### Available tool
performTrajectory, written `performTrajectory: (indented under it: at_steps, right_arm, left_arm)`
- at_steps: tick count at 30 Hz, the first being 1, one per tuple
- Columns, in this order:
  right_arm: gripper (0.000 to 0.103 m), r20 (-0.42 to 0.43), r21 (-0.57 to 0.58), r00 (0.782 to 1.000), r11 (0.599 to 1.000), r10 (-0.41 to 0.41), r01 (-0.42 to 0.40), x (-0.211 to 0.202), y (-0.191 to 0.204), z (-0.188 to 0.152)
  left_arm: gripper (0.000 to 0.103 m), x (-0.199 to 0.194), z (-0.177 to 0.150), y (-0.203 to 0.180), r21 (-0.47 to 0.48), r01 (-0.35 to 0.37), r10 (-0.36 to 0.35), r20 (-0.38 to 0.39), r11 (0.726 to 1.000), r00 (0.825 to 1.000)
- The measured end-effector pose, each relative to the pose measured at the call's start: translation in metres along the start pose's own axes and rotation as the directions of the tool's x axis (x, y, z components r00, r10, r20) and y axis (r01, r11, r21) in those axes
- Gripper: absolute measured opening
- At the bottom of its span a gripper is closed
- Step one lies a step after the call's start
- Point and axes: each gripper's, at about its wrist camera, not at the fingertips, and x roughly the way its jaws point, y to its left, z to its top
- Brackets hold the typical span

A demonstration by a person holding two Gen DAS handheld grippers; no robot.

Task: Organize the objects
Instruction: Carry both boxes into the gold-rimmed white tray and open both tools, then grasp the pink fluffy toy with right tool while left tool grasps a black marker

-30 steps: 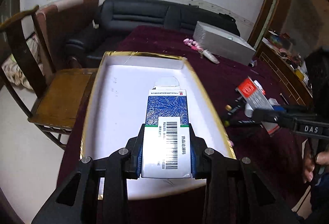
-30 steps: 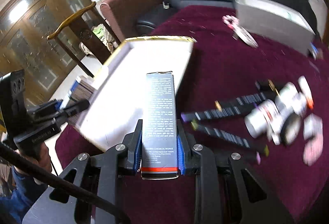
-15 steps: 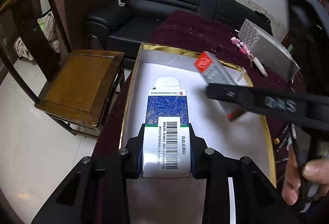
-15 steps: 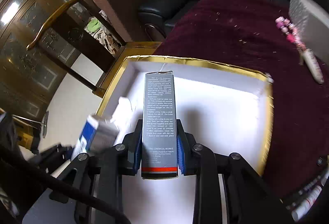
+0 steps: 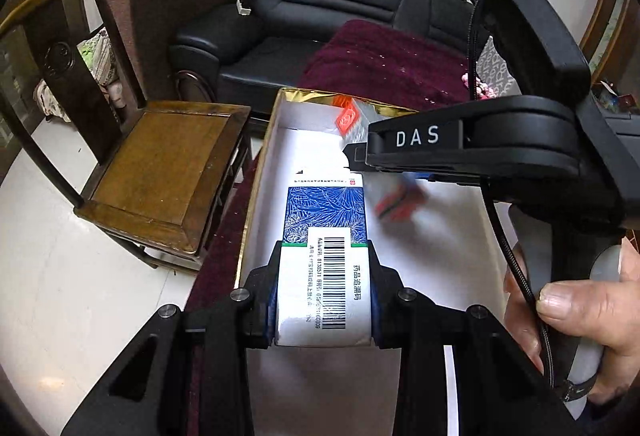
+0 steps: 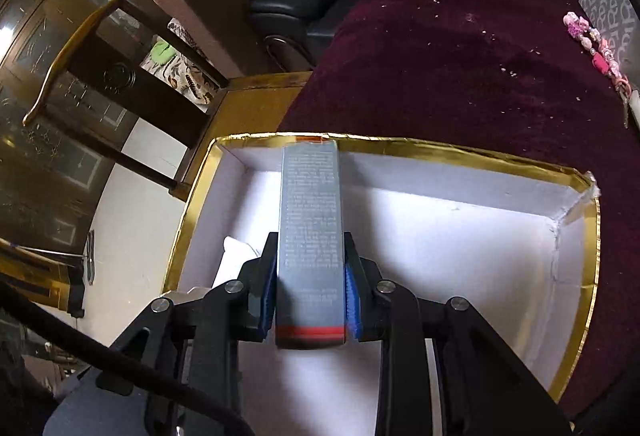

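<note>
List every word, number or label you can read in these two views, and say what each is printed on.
"DAS": white letters on the right gripper, seen from the left wrist.
"药品追溯码": beside the barcode on the blue and white box in the left gripper.
Digits along that barcode: too small to read surely.
Print on the grey box in the right gripper: blurred, unreadable.

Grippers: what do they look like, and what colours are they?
Both grippers, left and right, are black, angular frames with round silver screws and blue finger pads. The right one carries white letters "DAS" and a braided black cable. The bare hand shows no sleeve.
</note>
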Motion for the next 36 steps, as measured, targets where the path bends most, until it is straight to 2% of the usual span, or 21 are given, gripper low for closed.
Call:
performTrajectory:
  at_steps: [2, 3, 5, 9, 14, 19, 21, 24, 26, 28, 29, 31, 34, 36]
  right_arm:
    - [0.032, -0.006, 0.015, 1.0, 1.0, -0.003, 0.003, 0.004, 0.001, 0.003]
    - [0.04, -0.005, 0.016, 1.0, 1.0, 0.001, -0.001, 0.003, 0.002, 0.004]
    - [0.046, -0.002, 0.008, 1.0, 1.0, -0.005, 0.005, 0.0, 0.003, 0.005]
    - [0.048, 0.031, 0.015, 0.999, 1.0, 0.019, -0.019, -0.014, -0.002, 0.005]
    - [0.048, 0.069, 0.015, 0.996, 0.998, 0.057, -0.058, -0.045, -0.012, -0.013]
    - [0.049, 0.13, -0.006, 0.984, 0.992, 0.123, -0.123, -0.099, -0.034, -0.066]
    - [0.054, 0.151, -0.01, 0.976, 0.988, 0.155, -0.156, -0.118, -0.045, -0.086]
    - [0.055, 0.18, 0.005, 0.967, 0.983, 0.182, -0.186, -0.148, -0.071, -0.121]
    - [0.055, 0.202, 0.024, 0.96, 0.979, 0.195, -0.203, -0.17, -0.094, -0.147]
    - [0.055, 0.235, 0.04, 0.953, 0.978, 0.19, -0.205, -0.188, -0.114, -0.164]
    - [0.057, 0.264, 0.05, 0.949, 0.98, 0.172, -0.191, -0.201, -0.127, -0.175]
    - [0.06, 0.306, 0.064, 0.944, 0.986, 0.126, -0.153, -0.219, -0.146, -0.189]
    - [0.063, 0.368, 0.091, 0.928, 0.99, 0.066, -0.106, -0.241, -0.178, -0.212]
    - [0.063, 0.388, 0.106, 0.921, 0.992, 0.026, -0.073, -0.245, -0.193, -0.218]
  left_arm:
    - [0.03, 0.002, 0.001, 0.004, -0.016, 0.0, 0.0, -0.004, 1.0, 1.0]
    - [0.03, 0.003, 0.002, 0.005, -0.021, 0.002, -0.002, -0.012, 1.0, 1.0]
    - [0.03, 0.005, 0.002, 0.007, -0.026, 0.018, -0.018, -0.021, 1.0, 1.0]
    - [0.037, 0.003, 0.003, 0.006, -0.035, 0.049, -0.05, -0.028, 0.998, 0.998]
    - [0.038, -0.016, -0.001, 0.005, -0.055, 0.071, -0.072, -0.004, 0.996, 0.997]
    - [0.038, -0.047, -0.019, -0.016, 0.022, 0.109, -0.111, 0.061, 0.994, 0.992]
    - [0.045, -0.06, -0.029, -0.034, 0.069, 0.124, -0.129, 0.084, 0.99, 0.988]
    - [0.048, -0.077, -0.048, -0.071, 0.161, 0.176, -0.195, 0.115, 0.971, 0.974]
    - [0.048, -0.088, -0.06, -0.098, 0.235, 0.204, -0.237, 0.125, 0.95, 0.963]
    - [0.053, -0.095, -0.074, -0.127, 0.307, 0.241, -0.289, 0.123, 0.921, 0.949]
    - [0.057, -0.095, -0.08, -0.143, 0.351, 0.255, -0.308, 0.102, 0.901, 0.946]
    - [0.058, -0.093, -0.091, -0.176, 0.445, 0.273, -0.335, 0.066, 0.853, 0.94]
    - [0.058, -0.081, -0.11, -0.223, 0.59, 0.231, -0.299, 0.019, 0.774, 0.954]
    - [0.058, -0.068, -0.12, -0.249, 0.655, 0.186, -0.245, -0.001, 0.732, 0.97]
